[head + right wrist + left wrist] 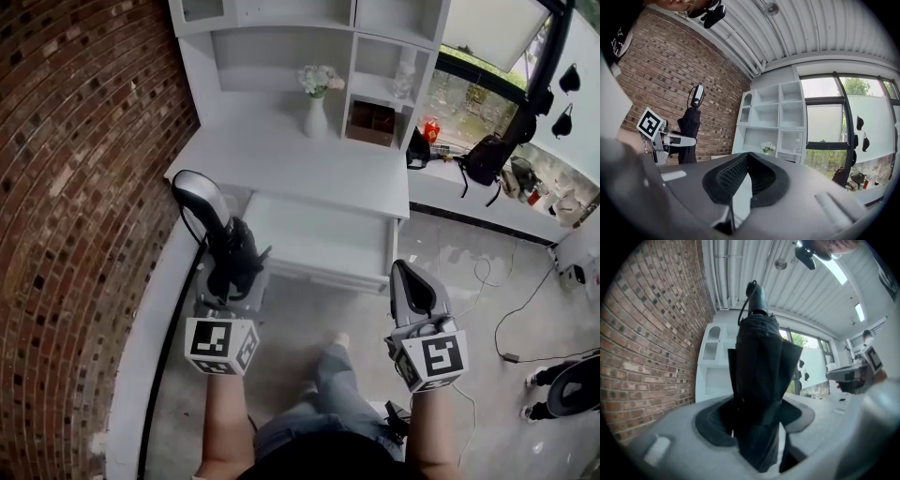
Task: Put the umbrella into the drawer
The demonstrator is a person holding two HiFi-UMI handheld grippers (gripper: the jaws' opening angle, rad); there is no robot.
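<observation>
A folded black umbrella (232, 251) with a grey handle (202, 197) stands upright in my left gripper (234, 274), which is shut on its cloth body. The left gripper view shows the umbrella (759, 376) filling the space between the jaws, its strap end pointing up. My right gripper (410, 281) is to the right at about the same height, shut with nothing in it; its pads (733, 173) meet at the tip. A white drawer (319, 234) stands pulled out from the white desk (300, 159), just ahead of both grippers. The right gripper view shows the umbrella (689, 133) at far left.
On the desk stand a white vase of flowers (316, 105) and a brown box (371, 122) under white shelves. A brick wall (75, 187) runs along the left. A black backpack (487, 157) and floor cables (506, 309) lie to the right. The person's legs (328, 394) are below.
</observation>
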